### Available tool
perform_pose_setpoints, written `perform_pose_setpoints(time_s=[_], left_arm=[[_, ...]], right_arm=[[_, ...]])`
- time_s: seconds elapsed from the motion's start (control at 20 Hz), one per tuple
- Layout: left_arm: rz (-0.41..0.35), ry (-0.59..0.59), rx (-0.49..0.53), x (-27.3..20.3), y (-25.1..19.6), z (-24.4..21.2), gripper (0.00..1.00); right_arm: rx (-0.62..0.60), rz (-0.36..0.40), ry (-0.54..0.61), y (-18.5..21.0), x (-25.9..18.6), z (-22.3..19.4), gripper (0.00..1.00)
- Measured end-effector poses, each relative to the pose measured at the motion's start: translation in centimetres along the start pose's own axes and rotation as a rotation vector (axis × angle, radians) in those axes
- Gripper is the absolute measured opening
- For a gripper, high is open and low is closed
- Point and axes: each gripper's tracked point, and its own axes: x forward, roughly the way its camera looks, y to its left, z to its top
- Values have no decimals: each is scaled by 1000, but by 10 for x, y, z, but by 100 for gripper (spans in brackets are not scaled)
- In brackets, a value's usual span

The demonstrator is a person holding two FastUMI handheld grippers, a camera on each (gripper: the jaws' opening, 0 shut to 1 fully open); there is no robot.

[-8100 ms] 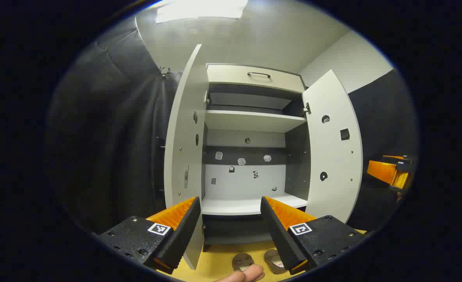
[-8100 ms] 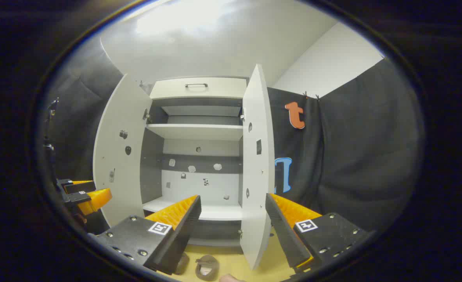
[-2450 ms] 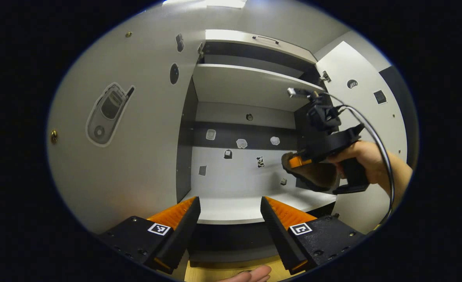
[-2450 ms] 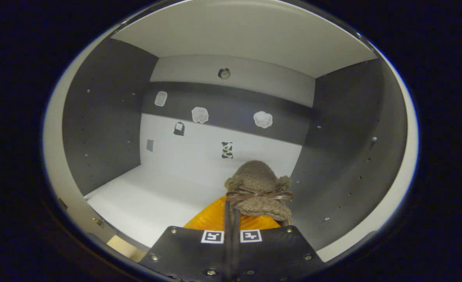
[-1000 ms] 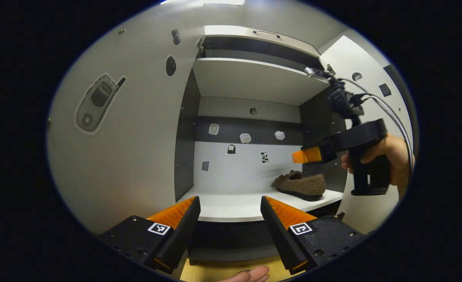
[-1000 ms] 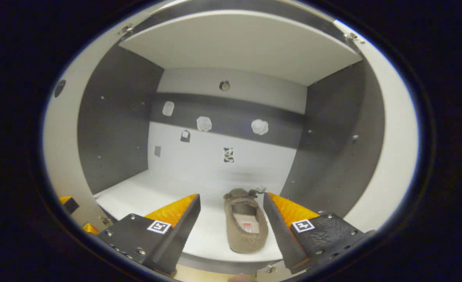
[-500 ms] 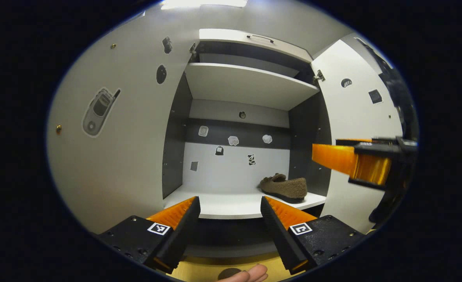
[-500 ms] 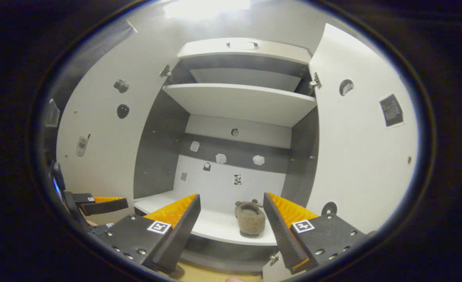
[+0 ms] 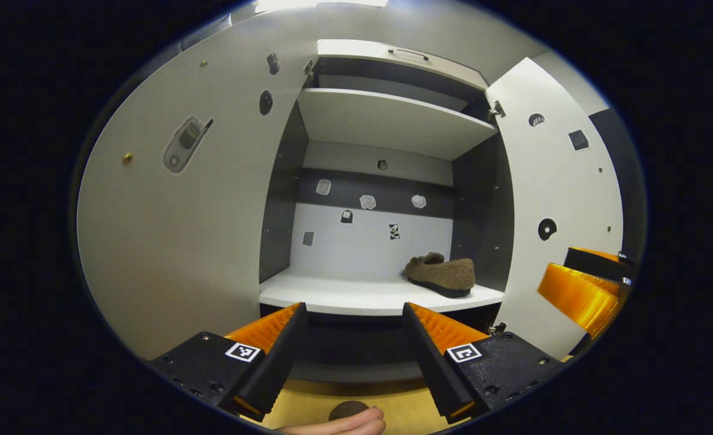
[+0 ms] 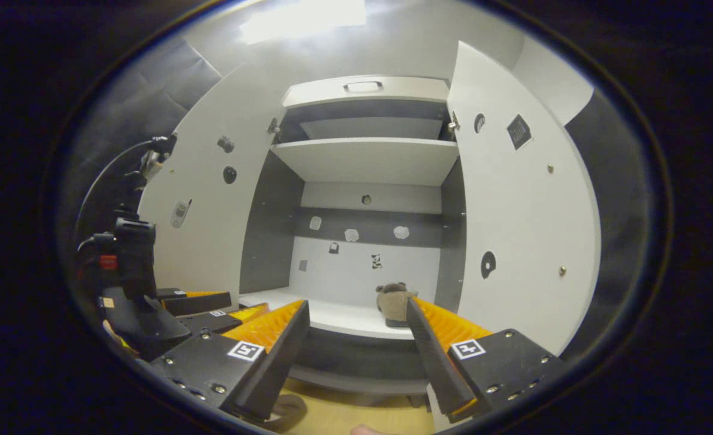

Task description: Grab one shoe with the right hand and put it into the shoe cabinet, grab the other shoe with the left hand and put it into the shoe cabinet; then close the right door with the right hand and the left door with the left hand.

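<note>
I hold my left tongs (image 9: 351, 350) level in front of the shoe cabinet (image 9: 393, 121), fingers spread wide and gripping nothing, aimed at the dark gap under its lower shelf (image 9: 356, 297). My own fingertip (image 9: 344, 425) shows at the bottom edge, just below them. Straight beneath the tongs, on the yellow floor (image 9: 393, 408), lies the second shoe (image 9: 345, 409), only its dark rounded end in view. The first shoe (image 9: 442, 275) sits on the lower shelf, ahead and right of my left tongs, close to the right inner wall. The left door (image 9: 169, 211) stands open beside me, the right door (image 9: 550, 205) open too.

My right tongs (image 10: 356, 353) are likewise released and empty, held back from the cabinet, pointing at the shelf front; the shelved shoe peeks just above the right finger (image 10: 447, 332). From there, my left tongs sit low to the left.
</note>
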Motion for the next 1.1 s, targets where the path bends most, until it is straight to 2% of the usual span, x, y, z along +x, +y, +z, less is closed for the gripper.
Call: perform_pose_setpoints(time_s=[0.15, 0.4, 0.5, 0.65, 0.9, 1.1], left_arm=[[20, 91, -3, -7, 13, -54, 96], [29, 218, 25, -21, 28, -138, 97], [37, 308, 38, -26, 32, -177, 97], [-8, 441, 3, -43, 24, -230, 96], [14, 569, -30, -62, 36, -269, 95], [-21, 689, -40, -71, 34, -303, 94]], right_arm=[[6, -33, -2, -3, -7, -14, 97], [40, -2, 36, 3, -8, -42, 96], [22, -3, 49, 3, -9, -51, 97], [-9, -18, 43, 1, -10, -56, 97], [26, -43, 24, -8, -13, -59, 97], [41, -43, 39, -14, -8, -72, 96]])
